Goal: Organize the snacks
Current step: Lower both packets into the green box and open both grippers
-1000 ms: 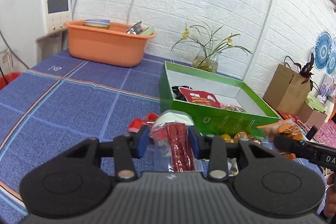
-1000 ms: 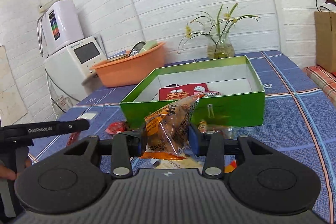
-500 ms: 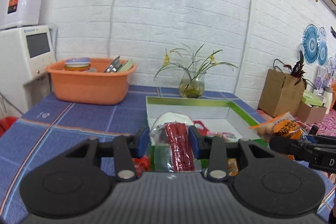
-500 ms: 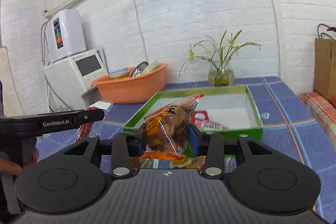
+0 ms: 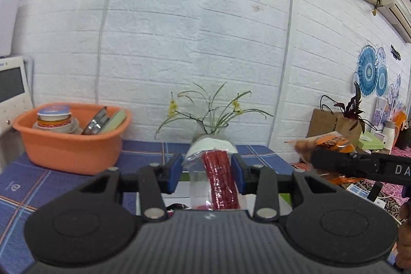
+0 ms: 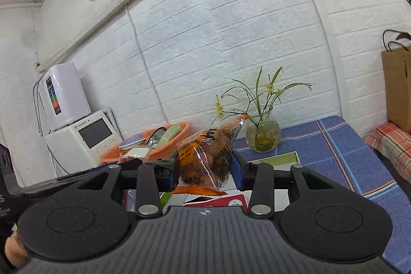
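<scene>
Honestly, both tongs are clenched on snacks above the green box (image 6: pixel 282 158): left tongs (image 5: pixel 207 172) pinch the red-stick pack (image 5: pixel 218 179), right tongs (image 6: pixel 204 168) the orange bag (image 6: pixel 208 156). Slippery film could slide out early.

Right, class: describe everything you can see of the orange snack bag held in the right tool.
The orange snack bag is a crinkly, glossy plastic packet, orange with dark print and clear patches showing brown pieces inside. It stands roughly upright, its sealed top corner pointing up and to the right. The right tool is clamped on its lower half, blue pads pressing both sides. It is held in the air; nothing else touches it.
</scene>
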Action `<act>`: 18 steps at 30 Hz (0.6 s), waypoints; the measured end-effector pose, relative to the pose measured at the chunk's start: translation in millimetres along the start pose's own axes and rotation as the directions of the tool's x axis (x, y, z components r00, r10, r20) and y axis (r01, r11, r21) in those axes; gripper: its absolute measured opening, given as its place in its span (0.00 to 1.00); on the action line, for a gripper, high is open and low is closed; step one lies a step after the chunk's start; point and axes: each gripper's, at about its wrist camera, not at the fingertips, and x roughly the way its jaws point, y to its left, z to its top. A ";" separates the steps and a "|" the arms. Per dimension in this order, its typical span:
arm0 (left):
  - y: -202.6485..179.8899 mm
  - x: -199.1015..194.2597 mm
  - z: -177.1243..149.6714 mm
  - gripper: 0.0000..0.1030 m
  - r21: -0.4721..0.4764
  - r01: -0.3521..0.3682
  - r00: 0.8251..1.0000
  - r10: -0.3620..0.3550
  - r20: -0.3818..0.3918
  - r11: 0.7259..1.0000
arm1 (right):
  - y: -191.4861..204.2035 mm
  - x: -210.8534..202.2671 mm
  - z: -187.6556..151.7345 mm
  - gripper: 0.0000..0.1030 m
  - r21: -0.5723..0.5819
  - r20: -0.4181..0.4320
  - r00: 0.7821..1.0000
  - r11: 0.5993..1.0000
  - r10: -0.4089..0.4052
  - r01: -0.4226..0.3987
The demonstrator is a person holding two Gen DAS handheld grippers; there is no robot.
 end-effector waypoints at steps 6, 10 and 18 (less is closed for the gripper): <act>-5.2 44.8 -23.2 0.38 0.052 -0.021 0.996 0.026 -0.082 0.998 | -39.5 41.5 -21.1 0.68 0.086 -0.104 0.994 0.996 -0.016 0.025; -2.8 66.0 -37.9 0.38 0.057 -0.041 0.991 0.048 -0.128 0.998 | -57.7 57.8 -32.3 0.68 0.085 -0.158 0.985 0.993 -0.071 0.085; -4.4 92.4 -55.0 0.52 0.089 -0.067 0.987 0.080 -0.141 0.994 | -66.3 76.4 -46.3 0.71 0.063 -0.196 0.976 0.993 -0.090 0.104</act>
